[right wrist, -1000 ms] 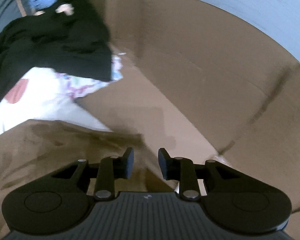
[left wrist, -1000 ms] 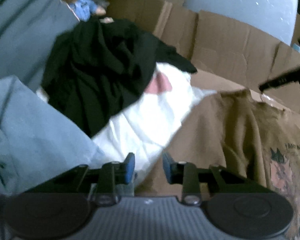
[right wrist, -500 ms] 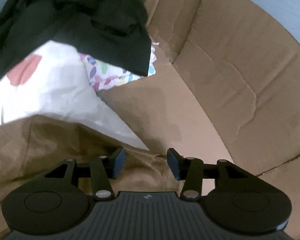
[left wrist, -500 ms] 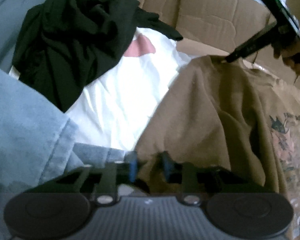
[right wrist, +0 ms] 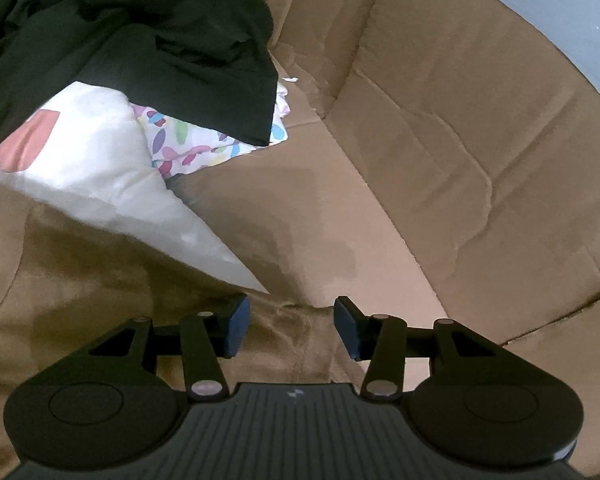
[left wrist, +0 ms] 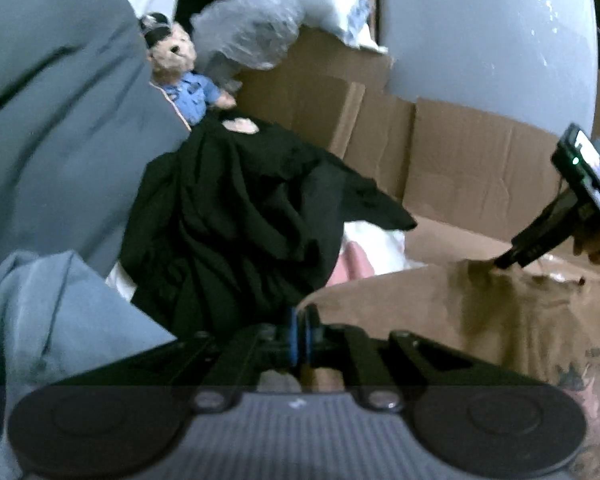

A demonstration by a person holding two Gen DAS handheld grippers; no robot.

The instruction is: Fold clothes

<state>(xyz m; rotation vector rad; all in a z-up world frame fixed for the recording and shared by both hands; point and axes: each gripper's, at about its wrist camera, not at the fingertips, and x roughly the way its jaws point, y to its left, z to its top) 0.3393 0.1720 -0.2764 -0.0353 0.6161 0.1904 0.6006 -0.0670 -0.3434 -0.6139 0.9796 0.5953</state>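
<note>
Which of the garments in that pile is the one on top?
The black garment. It is crumpled over the plain white one and the white one with coloured leaf shapes, while the brown T-shirt lies apart, nearer the grippers.

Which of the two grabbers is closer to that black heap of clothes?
Left. The left gripper, clamped on the brown shirt, sits right at the black clothes. The right gripper, open over the shirt's far edge, is farther away.
</note>
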